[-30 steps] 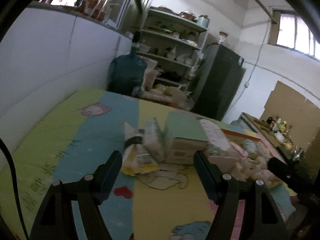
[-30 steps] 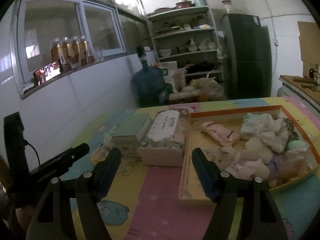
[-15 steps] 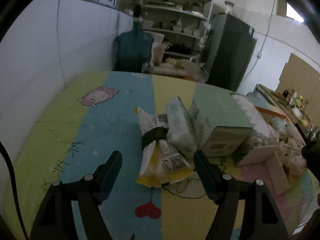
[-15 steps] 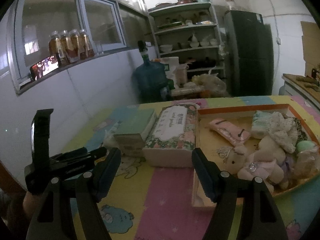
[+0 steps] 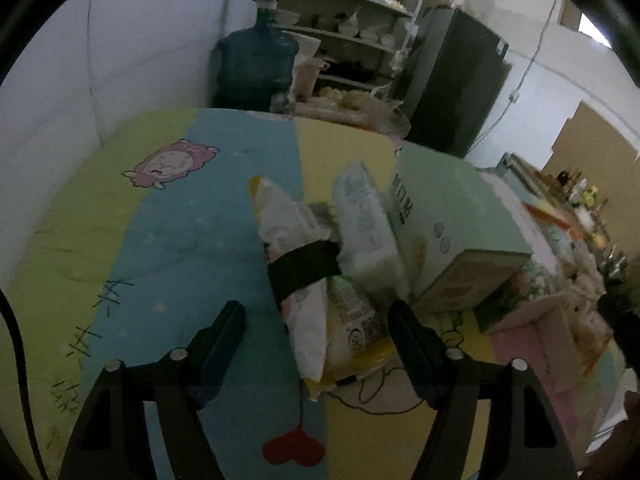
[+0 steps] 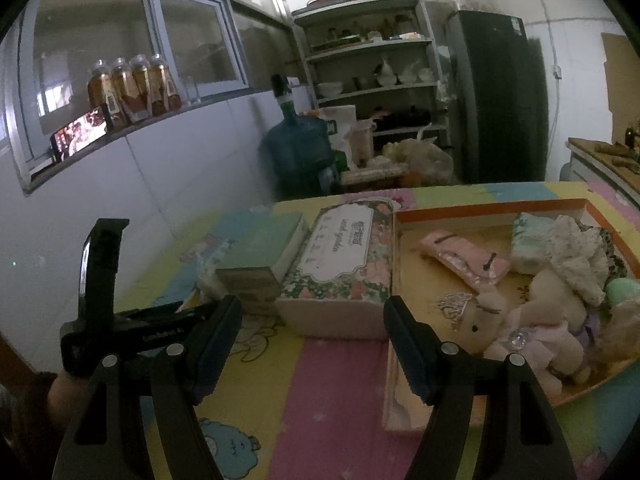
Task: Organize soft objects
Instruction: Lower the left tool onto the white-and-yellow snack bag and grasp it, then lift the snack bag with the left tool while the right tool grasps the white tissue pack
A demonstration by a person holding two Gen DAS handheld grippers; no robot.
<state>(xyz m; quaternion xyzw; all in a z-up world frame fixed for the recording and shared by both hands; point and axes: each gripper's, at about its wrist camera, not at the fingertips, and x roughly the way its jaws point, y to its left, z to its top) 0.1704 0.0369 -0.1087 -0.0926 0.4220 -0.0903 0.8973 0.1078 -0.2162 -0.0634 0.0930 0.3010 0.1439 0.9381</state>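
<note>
Two tissue boxes: mint-green cardboard box (image 6: 264,252), floral tissue box (image 6: 340,264). Left gripper (image 5: 318,340) jaws closing, wide, astride one black-banded white-and-yellow packet (image 5: 316,280), pads clear. Right gripper (image 6: 312,332) wide, empty.

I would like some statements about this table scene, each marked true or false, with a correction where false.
1. The yellow-and-white packet has a black band around it. True.
2. The left claw is shut on the packet. False: its pads stand apart from it; the jaws have just been closing.
3. The plush toy lies inside the orange-rimmed tray. True.
4. The floral tissue box is in the tray. False: it sits beside it, on the mat.
</note>
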